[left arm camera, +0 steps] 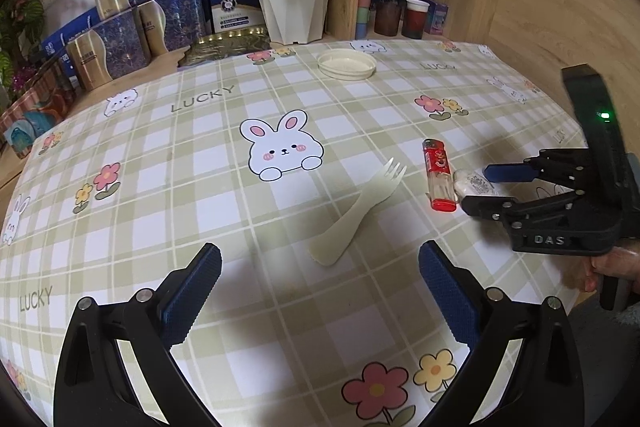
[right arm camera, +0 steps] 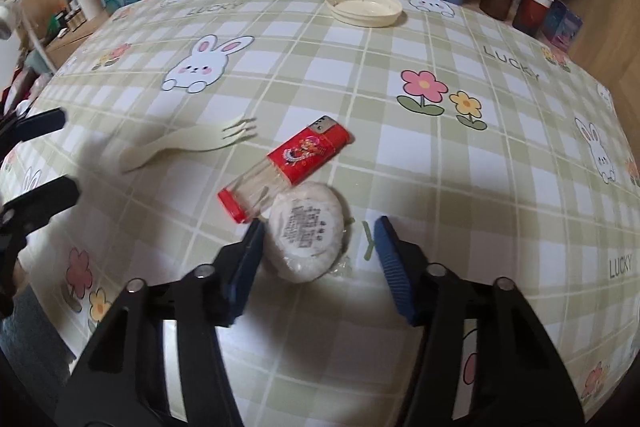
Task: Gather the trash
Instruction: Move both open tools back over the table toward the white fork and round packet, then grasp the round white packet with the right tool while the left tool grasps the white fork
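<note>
Straddling round plastic-wrapped cake point(right arm camera: 306, 239), right gripper point(right arm camera: 320, 255), glossy checked tablecloth point(right arm camera: 440, 167)

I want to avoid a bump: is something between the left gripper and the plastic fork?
Nothing visible is. The left gripper is open, and only bare tablecloth lies before the plastic fork. The red lighter lies aside, right of it.

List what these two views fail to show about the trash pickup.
- Round wrapped packet: its label print is too small and blurred to read in the right wrist view.
- Right gripper: one pad seems to touch the packet; a real grip cannot be told.
- Left gripper, open above the plastic fork: its body is cut off by the bottom edge.
- No trash bin in either view.
</note>
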`<move>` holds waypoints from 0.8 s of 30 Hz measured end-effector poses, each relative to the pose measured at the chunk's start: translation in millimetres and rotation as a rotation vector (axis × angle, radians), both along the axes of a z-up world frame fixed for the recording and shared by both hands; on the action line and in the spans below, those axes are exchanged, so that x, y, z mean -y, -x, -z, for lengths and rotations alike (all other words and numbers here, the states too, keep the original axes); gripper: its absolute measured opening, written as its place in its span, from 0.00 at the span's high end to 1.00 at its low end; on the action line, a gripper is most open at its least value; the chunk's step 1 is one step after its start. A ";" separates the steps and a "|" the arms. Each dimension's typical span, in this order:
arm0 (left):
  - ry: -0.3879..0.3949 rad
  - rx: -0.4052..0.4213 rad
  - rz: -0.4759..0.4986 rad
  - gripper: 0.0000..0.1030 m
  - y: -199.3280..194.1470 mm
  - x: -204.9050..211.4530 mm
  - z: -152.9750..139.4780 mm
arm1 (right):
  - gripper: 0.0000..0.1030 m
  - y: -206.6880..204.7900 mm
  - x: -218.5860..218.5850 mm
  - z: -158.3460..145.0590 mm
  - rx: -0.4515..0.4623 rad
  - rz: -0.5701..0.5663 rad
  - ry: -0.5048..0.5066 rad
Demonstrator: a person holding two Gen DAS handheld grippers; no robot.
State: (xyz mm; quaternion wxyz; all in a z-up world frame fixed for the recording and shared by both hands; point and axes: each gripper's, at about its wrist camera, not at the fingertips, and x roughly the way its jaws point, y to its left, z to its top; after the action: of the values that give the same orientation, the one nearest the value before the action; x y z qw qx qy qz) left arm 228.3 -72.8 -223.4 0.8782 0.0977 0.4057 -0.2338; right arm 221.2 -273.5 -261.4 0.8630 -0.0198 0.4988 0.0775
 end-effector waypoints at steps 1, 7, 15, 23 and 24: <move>-0.004 -0.003 0.007 0.11 -1.9 2.2 1.6 | 0.54 0.3 0.7 -0.2 0.001 -0.002 0.000; -0.040 -0.018 0.061 0.29 -18.0 19.0 11.4 | 0.62 2.6 6.3 -1.2 0.004 -0.006 -0.011; -0.118 -0.015 0.156 0.45 -34.5 45.9 23.0 | 0.62 3.1 8.2 -0.6 0.018 -0.005 -0.021; -0.102 -0.049 0.197 0.70 -41.6 55.2 30.6 | 0.62 4.2 8.7 0.1 0.029 -0.004 -0.025; -0.100 -0.050 0.204 0.82 -40.8 56.1 30.3 | 0.62 4.2 8.9 0.3 0.029 -0.004 -0.026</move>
State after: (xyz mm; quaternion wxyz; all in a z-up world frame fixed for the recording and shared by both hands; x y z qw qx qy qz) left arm 269.0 -128.9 -253.8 0.8333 0.1764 0.4268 -0.3038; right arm 217.0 -282.4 -261.8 0.8702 -0.0107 0.4852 0.0852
